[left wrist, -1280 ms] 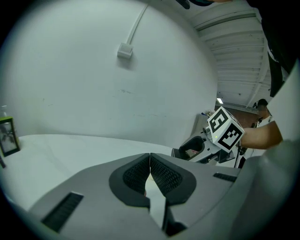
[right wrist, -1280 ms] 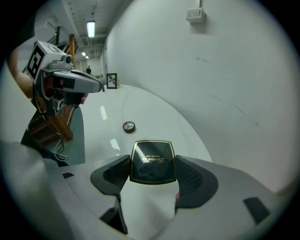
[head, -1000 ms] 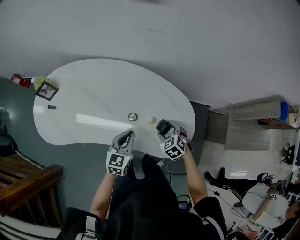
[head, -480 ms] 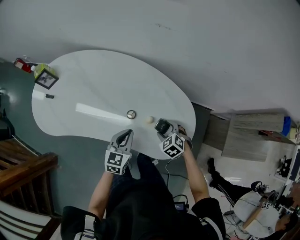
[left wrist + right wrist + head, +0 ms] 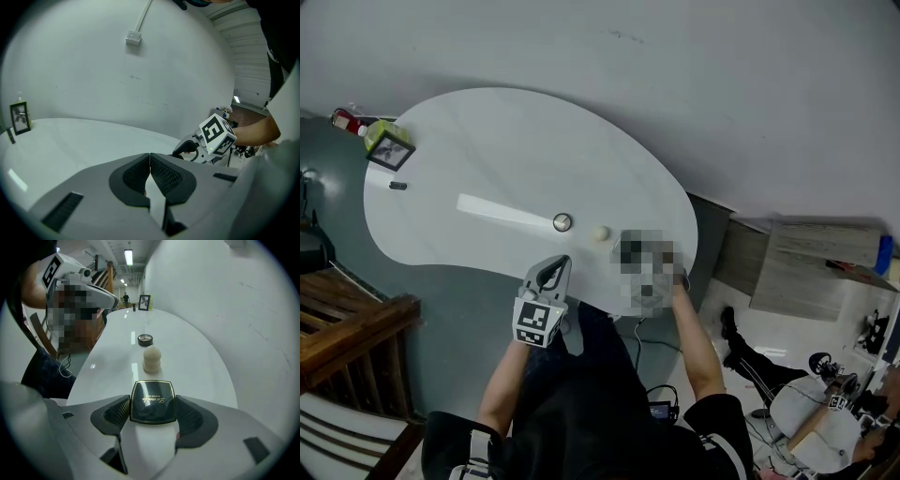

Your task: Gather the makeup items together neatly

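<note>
Makeup compact, a black glossy square case w/ gold rim (image 5: 152, 400), is clamped by its two side edges between the pads of the right gripper (image 5: 152, 412), over the near end of the white kidney-shaped tabletop (image 5: 487, 150). Whether it rests on the surface can't be told. At 12 o'clock from it, close ahead, a beige egg-shaped sponge (image 5: 151, 358) is stood upright. Further on at 12 o'clock, apart from the sponge, a small round dark-rimmed pot (image 5: 145, 339) is seen. Left gripper (image 5: 150, 161) is held at approx. 9 o'clock of the right one, at the table's near edge, jaws pressed together w/ nothing between. Compact is judged rigid, fairly light & slippery on its polished faces, w/ hinge & any mirror prob. fragile. Flat side edges are best gripped, mod. pressure, & a gentle set-down beside the sponge is advised.
</note>
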The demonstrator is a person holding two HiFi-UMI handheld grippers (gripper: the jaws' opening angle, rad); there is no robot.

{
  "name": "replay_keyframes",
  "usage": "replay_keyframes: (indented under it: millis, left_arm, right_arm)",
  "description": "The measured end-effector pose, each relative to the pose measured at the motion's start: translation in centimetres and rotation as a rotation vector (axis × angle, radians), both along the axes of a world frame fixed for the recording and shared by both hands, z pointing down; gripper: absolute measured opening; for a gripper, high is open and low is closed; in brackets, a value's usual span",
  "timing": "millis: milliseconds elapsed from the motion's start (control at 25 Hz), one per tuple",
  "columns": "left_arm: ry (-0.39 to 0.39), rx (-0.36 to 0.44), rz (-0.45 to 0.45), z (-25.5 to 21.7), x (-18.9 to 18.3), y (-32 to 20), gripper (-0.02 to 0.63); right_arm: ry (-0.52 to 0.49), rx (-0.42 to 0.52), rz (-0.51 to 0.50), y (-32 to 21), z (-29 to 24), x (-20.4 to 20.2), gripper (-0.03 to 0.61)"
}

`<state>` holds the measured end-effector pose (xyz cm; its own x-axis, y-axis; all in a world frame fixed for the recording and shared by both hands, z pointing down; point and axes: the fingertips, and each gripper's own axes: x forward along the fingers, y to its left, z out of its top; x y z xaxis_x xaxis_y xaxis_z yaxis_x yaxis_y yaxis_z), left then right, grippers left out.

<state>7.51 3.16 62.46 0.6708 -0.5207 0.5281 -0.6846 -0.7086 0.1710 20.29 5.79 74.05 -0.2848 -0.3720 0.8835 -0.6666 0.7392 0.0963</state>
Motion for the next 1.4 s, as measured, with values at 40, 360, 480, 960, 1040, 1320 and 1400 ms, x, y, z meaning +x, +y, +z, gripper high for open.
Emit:
replay_keyframes:
  millis: [40, 360, 480, 960, 1040, 1320, 1400]
  left_arm:
    - [-0.001, 0.0, -0.002, 0.0, 0.0, 0.0, 0.02]
    - [-0.007, -0.015, -0.003, 0.5, 0.2, 0.7, 0.02]
    - [-0.004, -0.019, -0.001, 0.7, 0.4, 1.0, 0.02]
    - [-0.002, -0.006, -0.005, 0.3, 0.5, 1.2, 0.02]
    - [-0.001, 0.001, -0.009, -0.1, 0.5, 1.1, 0.02]
    - [0.007, 0.035, -0.002, -1.8, 0.7, 0.7, 0.02]
    - [0.013, 0.046, 0.006, -2.3, 0.8, 0.8, 0.02]
  right_arm:
    - [-0.003, -0.004, -0.003, 0.0, 0.2, 0.0, 0.296]
    - [-0.036, -0.038, -0.006, -0.1, 0.8, 0.0, 0.295]
    - [-0.036, -0.037, -0.009, -0.3, 0.9, 0.1, 0.295]
    - [-0.057, -0.016, 0.021, -0.5, -0.1, 0.6, 0.295]
    - [-0.064, -0.001, 0.029, -0.6, -0.8, 0.5, 0.295]
    - [-0.103, 0.062, 0.084, -1.1, -4.2, 0.6, 0.295]
    - [-0.116, 0.091, 0.111, -1.3, -5.5, 0.7, 0.295]
